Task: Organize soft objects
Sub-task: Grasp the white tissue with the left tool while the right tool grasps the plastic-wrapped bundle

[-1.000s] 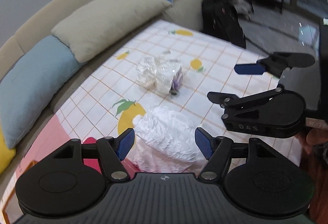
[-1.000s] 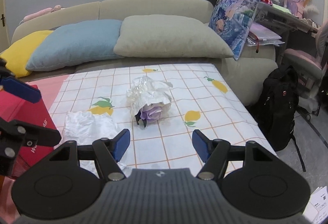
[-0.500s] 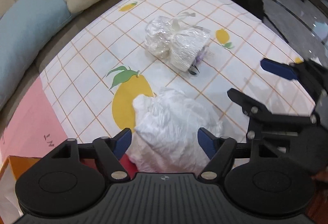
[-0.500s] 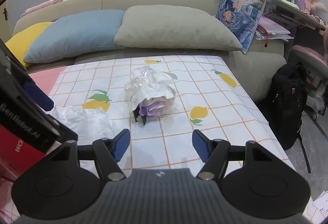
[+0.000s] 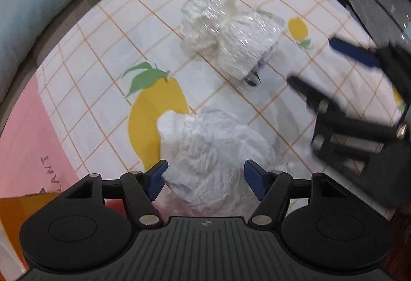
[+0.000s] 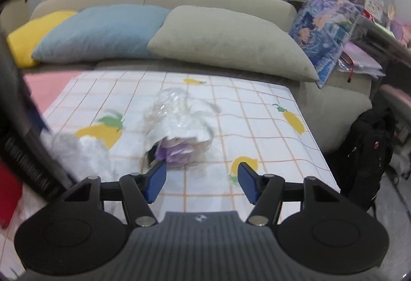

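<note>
A crumpled white cloth (image 5: 213, 152) lies on the lemon-print desk (image 5: 108, 54); near it, apart, lies a cellophane-wrapped purple flower bundle (image 5: 231, 31), tipped over.

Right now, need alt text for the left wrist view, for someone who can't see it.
The left gripper points down over a crumpled white cloth lying between its closing blue pads, not yet pinched, on a lemon-print tablecloth. Beyond lies a flower bundle in clear wrap; the right gripper reaches in blurred from the right.
</note>
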Motion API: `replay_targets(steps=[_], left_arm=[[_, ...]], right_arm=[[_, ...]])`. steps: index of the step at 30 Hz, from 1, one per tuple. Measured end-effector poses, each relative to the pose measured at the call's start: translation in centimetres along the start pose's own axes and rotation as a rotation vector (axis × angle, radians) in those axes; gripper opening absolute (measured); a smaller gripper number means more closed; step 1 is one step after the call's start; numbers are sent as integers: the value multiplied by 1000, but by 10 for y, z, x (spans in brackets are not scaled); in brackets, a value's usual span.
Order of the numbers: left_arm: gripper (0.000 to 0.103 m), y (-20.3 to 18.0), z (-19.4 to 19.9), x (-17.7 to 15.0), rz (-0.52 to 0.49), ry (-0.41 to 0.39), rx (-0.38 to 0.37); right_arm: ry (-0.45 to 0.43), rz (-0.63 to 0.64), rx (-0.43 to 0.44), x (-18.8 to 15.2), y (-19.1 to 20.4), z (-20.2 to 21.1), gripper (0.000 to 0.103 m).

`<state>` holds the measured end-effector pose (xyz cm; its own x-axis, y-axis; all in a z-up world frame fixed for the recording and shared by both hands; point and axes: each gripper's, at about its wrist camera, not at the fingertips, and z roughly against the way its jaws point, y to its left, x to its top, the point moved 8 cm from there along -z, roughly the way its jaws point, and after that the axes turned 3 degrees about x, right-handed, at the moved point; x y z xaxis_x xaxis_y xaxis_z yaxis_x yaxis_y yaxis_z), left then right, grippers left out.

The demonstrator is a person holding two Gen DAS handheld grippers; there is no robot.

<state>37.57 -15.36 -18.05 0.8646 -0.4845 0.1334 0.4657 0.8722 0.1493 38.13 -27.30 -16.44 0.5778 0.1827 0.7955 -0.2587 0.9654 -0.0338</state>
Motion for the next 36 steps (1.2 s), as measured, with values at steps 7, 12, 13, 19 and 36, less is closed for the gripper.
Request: replay_targets(steps=[7,12,13,19,36], left_arm=[[82,-10,-18,-8,-25,52,-11],[79,-9,-25,-11,27,60,-46],[72,-9,-25,-11,38,61,-60],[41,-13,-20,-9,28,44,-79],[17,1,32,-4,186,-131,-49]], right_arm=[[-85,29,71,18,10,-6,75],[-73,73,93,21,16,-27,76],[-70,88,91,21,17,-31,76],[-25,118,94,20,18,-50,86],[11,58,134,14,18,-61,42]])
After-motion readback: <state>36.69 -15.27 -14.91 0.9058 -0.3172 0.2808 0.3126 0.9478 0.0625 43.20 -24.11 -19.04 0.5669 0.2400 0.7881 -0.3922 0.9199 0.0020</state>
